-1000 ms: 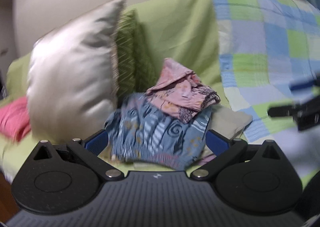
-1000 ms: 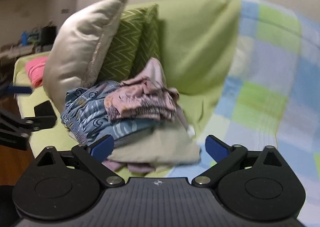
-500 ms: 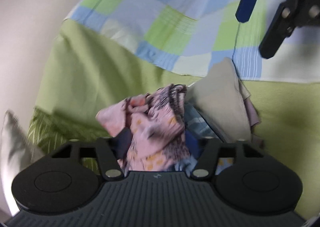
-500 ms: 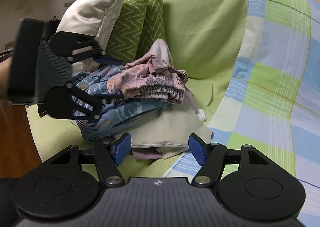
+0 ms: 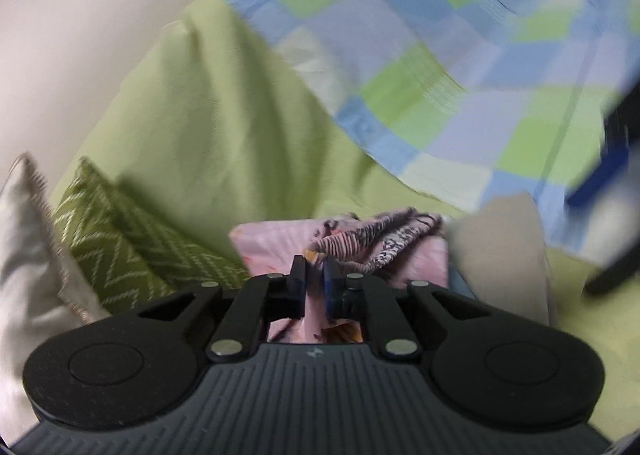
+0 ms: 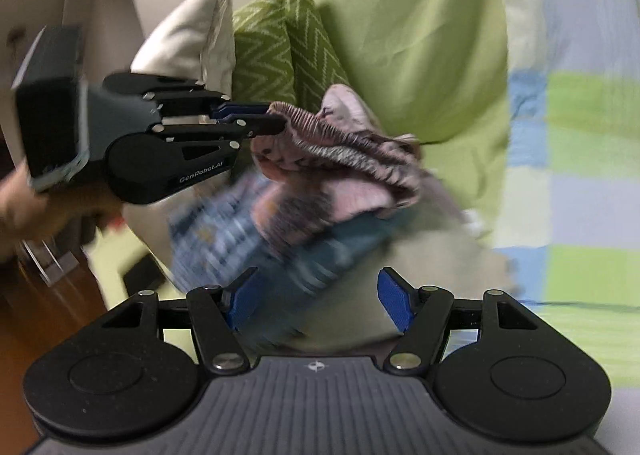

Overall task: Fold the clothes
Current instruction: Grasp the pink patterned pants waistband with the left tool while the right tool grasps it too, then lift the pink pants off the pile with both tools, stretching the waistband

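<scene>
A pink patterned garment [image 6: 336, 159] with a gathered, striped waistband lay on top of a small heap of clothes on a sofa. Under it sat a blue patterned garment [image 6: 224, 239], blurred in the right wrist view, and beneath that a beige cloth [image 6: 420, 267] that spread toward the checked blanket [image 6: 580, 135]. In the left wrist view the pink garment [image 5: 400, 251] lay just ahead of the tool, with the beige cloth [image 5: 504, 251] to its right.

The left gripper [image 6: 276, 119] had its two fingers drawn nearly together, pinching the ruffled edge of the pink garment at the heap's upper left. Seen from its own camera, the left gripper [image 5: 315, 279] showed pink fabric caught in the narrow gap between the pads. A hand [image 6: 24, 203] held its body at the left edge of the right wrist view.

The right gripper [image 6: 322, 303] hung low in front of the heap with its blue-padded fingers spread wide, gripping nothing; whether its left pad touched the blue garment could not be told through the blur.

Behind the heap stood a green zigzag cushion [image 6: 280, 55] and a cream pillow [image 6: 192, 39], against the sofa's light green cover [image 6: 420, 35].
</scene>
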Tool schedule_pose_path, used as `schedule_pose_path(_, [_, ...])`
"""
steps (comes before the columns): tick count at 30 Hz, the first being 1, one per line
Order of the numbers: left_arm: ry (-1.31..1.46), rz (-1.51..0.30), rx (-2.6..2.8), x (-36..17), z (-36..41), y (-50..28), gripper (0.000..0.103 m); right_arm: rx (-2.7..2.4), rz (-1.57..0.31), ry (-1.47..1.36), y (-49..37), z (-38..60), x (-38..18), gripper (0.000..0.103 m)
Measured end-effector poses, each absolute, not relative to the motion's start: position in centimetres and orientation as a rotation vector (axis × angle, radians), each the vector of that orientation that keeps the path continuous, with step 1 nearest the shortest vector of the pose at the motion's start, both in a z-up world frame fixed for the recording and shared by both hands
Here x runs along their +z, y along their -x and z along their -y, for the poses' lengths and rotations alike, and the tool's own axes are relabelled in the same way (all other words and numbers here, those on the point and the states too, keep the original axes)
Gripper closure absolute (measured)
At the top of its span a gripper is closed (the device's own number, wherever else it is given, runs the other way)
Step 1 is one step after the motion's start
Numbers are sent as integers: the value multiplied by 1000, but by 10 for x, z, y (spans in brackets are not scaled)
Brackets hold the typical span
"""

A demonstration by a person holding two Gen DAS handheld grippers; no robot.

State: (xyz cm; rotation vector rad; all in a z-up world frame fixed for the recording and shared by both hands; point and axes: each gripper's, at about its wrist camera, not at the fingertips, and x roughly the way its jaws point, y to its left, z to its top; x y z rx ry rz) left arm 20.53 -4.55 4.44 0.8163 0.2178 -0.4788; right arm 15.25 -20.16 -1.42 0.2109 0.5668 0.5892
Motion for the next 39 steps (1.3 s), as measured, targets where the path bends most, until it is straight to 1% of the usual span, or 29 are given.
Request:
schedule_pose_path(5, [-753, -214, -474, 65, 30, -205, 96, 632, -581, -311, -181, 171, -31, 36])
schedule_pose_path(10, [-681, -207, -454, 74, 9, -203, 96, 635, -594, -486, -201, 159, -46, 40])
schedule_pose_path(12, [-651, -194, -422, 78, -3, -204, 96, 627, -587, -524, -206, 157, -48, 40])
schedule_pose_path(14, [-595, -191, -390, 84, -17, -206, 97, 614, -598, -545, -214, 154, -49, 43])
schedule_pose_path(15, [-576, -192, -384, 86, -21, -207, 97, 610, -603, -553, -217, 153, -50, 48])
schedule_pose_path(16, [-558, -194, -379, 87, -26, -208, 97, 602, -606, -557, -219, 152, -51, 57])
schedule_pose_path(18, [-543, -194, -373, 88, -31, -207, 97, 591, -607, -559, -222, 151, -49, 67])
schedule_pose_path(20, [-544, -192, -373, 88, -33, -206, 97, 593, -614, -546, -224, 148, -47, 69])
schedule_pose_path(21, [-540, -191, -374, 88, -34, -205, 97, 596, -613, -528, -224, 146, -45, 77])
schedule_pose_path(22, [-535, -187, -373, 88, -34, -204, 97, 596, -610, -499, -224, 143, -42, 90])
schedule_pose_path(23, [-530, -183, -366, 90, -35, -204, 97, 593, -605, -472, -223, 142, -38, 92])
schedule_pose_path(28, [-503, -163, -330, 105, -40, -202, 97, 573, -554, -350, -214, 150, -9, 95])
schedule_pose_path(35, [-466, -94, -288, 151, -36, -199, 97, 515, -439, -121, -205, 191, 58, 95])
schedule_pose_path(39, [-453, -70, -284, 167, -27, -190, 97, 484, -377, -12, -197, 208, 90, 95])
